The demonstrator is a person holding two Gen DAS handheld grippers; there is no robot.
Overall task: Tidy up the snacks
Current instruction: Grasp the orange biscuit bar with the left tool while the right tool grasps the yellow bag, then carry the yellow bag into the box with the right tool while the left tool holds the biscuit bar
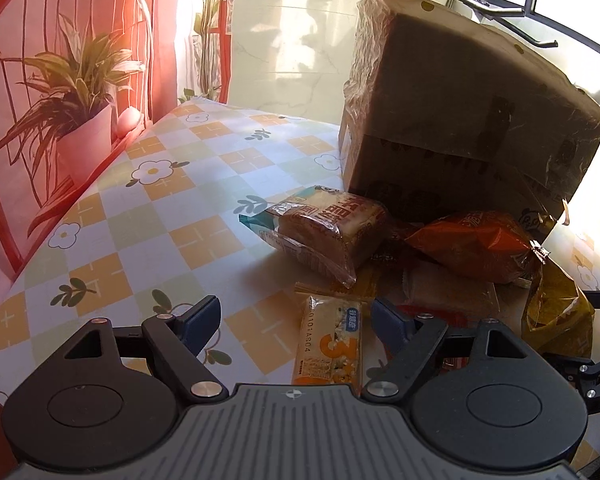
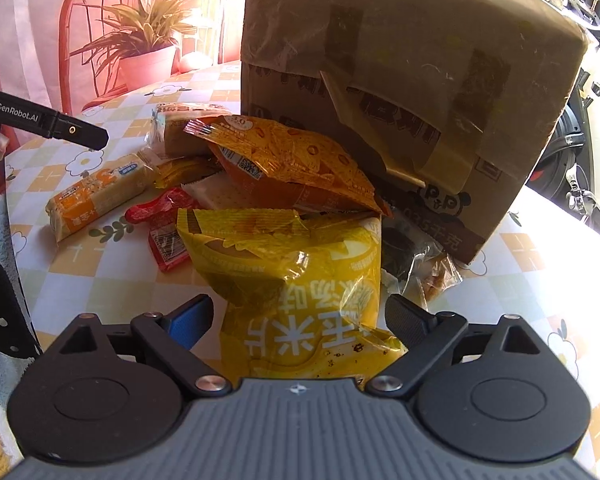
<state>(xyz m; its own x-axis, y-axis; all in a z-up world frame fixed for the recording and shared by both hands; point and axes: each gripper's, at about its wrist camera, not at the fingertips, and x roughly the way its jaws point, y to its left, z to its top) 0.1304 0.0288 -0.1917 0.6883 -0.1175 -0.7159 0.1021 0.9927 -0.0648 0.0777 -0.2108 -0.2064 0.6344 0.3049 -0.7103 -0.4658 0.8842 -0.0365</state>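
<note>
A pile of snack packs lies on the checked tablecloth (image 1: 160, 220) against a brown cardboard box (image 1: 460, 120). My left gripper (image 1: 296, 316) is open, and an orange cereal bar (image 1: 330, 344) lies on the table between its fingers, nearer the right one. Beyond it are a wrapped bread loaf (image 1: 328, 228) and an orange-red bag (image 1: 472, 248). My right gripper (image 2: 298, 312) is open around a yellow crisp bag (image 2: 292, 272); a small gap shows at the left pad. Behind that bag lie an orange bag (image 2: 284, 160), a red packet (image 2: 164, 224) and the cereal bar (image 2: 100, 196).
The cardboard box (image 2: 400, 60) stands tall right behind the pile. A dark clear-wrapped snack (image 2: 404, 256) lies at its foot. A backdrop picturing a potted plant (image 1: 72, 92) runs along the table's left edge. Bare tablecloth lies left of the pile.
</note>
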